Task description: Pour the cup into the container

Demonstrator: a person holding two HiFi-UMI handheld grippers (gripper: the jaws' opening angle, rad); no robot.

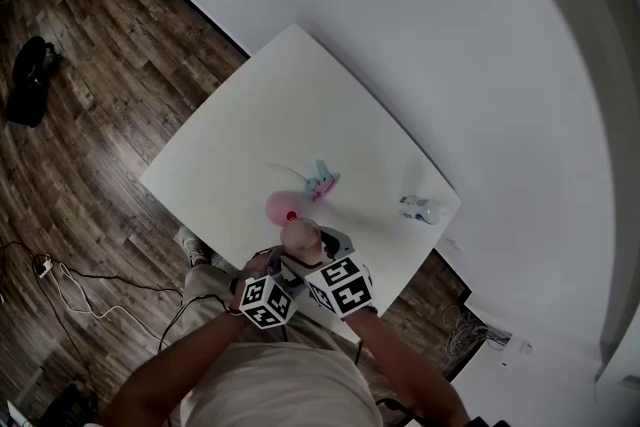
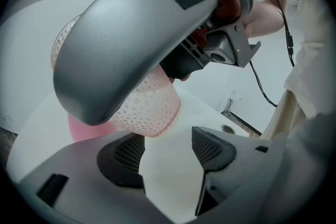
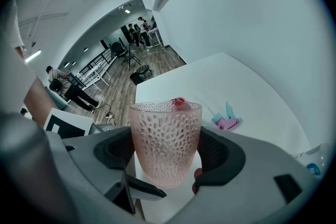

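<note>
A pink dimpled cup (image 3: 166,141) stands upright between the jaws of my right gripper (image 3: 167,153), which is shut on it. Something red (image 3: 179,104) shows at its rim. In the head view the cup (image 1: 300,235) hangs near the table's front edge, beside a pink container (image 1: 276,206) with a red bit (image 1: 292,215) at its edge. My left gripper (image 2: 160,153) is open with nothing between its pads. It looks up at the cup (image 2: 149,106) and the right gripper (image 2: 131,34) just ahead; the pink container (image 2: 81,130) shows below.
The white table (image 1: 250,130) stands on a dark wood floor beside a white wall. A small pink and blue object (image 1: 322,181) lies past the container, and a clear bottle-like item (image 1: 420,209) sits near the right edge. Cables run over the floor at the left.
</note>
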